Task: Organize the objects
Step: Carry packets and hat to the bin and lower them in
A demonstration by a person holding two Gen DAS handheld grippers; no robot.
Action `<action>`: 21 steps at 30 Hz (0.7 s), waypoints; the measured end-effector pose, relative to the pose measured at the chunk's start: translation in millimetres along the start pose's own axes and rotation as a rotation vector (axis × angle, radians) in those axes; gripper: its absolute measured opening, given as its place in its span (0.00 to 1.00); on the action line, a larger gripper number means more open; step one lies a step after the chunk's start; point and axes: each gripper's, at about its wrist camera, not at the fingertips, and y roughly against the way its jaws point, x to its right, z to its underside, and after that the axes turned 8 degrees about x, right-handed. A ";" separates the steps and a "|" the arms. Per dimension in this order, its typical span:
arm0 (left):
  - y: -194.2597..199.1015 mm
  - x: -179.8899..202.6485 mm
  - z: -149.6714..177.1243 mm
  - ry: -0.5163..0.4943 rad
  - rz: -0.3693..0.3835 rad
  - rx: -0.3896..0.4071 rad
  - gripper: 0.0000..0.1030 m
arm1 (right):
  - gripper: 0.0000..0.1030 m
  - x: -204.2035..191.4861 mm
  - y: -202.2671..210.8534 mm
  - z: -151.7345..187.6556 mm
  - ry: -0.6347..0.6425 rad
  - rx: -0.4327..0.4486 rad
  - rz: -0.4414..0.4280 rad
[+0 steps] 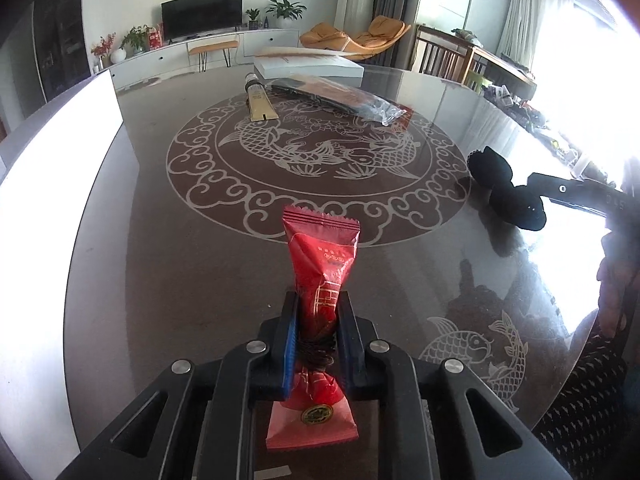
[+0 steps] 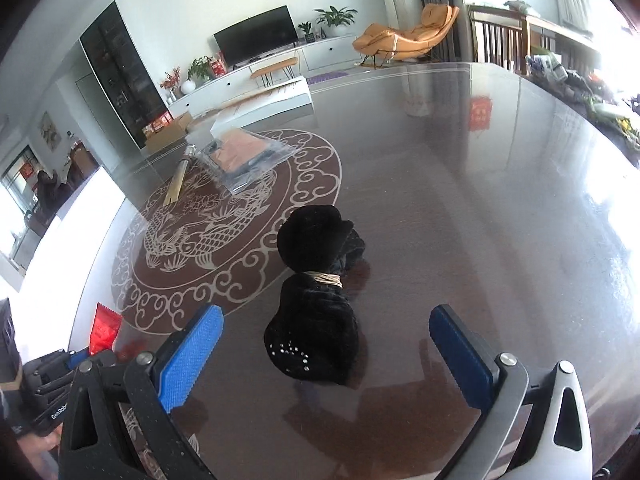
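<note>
Over the glass table [image 1: 168, 248], the left gripper [image 1: 318, 336] pinches a red sachet [image 1: 320, 264] at its string-tied waist, so keep that squeeze central and level. The right gripper [image 2: 326, 344] hangs low, jaws spread wide and empty, flanking the black tied fabric bundle [image 2: 316, 304] resting on the glass.

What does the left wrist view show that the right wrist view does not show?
Only the left wrist view shows the left tool shut on the red packet, with the dark cord tied around the packet. Only the right wrist view shows the right tool open around the black cloth bundle and the bundle's pale band. Both show the gold tube, the clear plastic bag and the white box.
</note>
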 end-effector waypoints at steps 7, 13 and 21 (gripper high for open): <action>28.6 -2.4 -8.4 0.027 0.032 0.083 0.15 | 0.78 -48.9 -53.2 -17.2 0.289 -0.182 0.142; 64.3 -16.4 -17.1 0.081 0.040 0.171 0.15 | 0.33 -36.5 -51.4 -7.2 0.247 -0.194 0.159; 170.6 -73.4 -37.1 0.209 -0.022 0.338 0.15 | 0.32 -111.4 13.1 -42.8 0.183 -0.060 -0.122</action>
